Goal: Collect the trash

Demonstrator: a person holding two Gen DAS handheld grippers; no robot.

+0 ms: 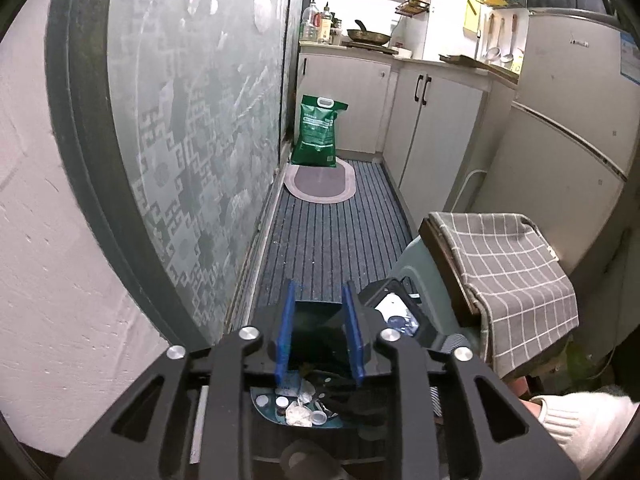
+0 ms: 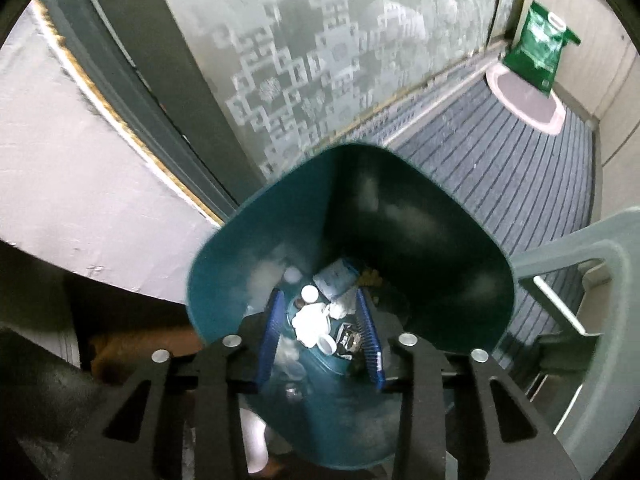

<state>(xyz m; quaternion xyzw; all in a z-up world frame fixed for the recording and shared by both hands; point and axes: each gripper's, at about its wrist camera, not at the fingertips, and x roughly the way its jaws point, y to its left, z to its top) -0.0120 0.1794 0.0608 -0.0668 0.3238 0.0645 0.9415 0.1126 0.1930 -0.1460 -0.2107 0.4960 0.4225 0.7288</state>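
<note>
A teal dustpan (image 2: pixel 460 240) holds trash (image 2: pixel 320 316): white bottle caps, crumpled paper and bits of wrapper. In the right wrist view my right gripper (image 2: pixel 320 308) has its blue fingers (image 2: pixel 370 336) on either side of the dustpan's narrow end, apparently shut on it. In the left wrist view my left gripper (image 1: pixel 318 304) has its blue fingers (image 1: pixel 354 336) apart with nothing between the tips; the trash (image 1: pixel 304 404) and the dustpan (image 1: pixel 264 404) lie below it. The other gripper's black body (image 1: pixel 396 312) is just to the right.
A frosted patterned glass door (image 1: pixel 192 128) runs along the left. A striped grey floor mat (image 1: pixel 332 228), a pink oval rug (image 1: pixel 320 180) and a green bag (image 1: pixel 318 132) lie ahead. A stool with a checked cloth (image 1: pixel 508 264), cabinets (image 1: pixel 436 128) and a fridge (image 1: pixel 568 128) stand right.
</note>
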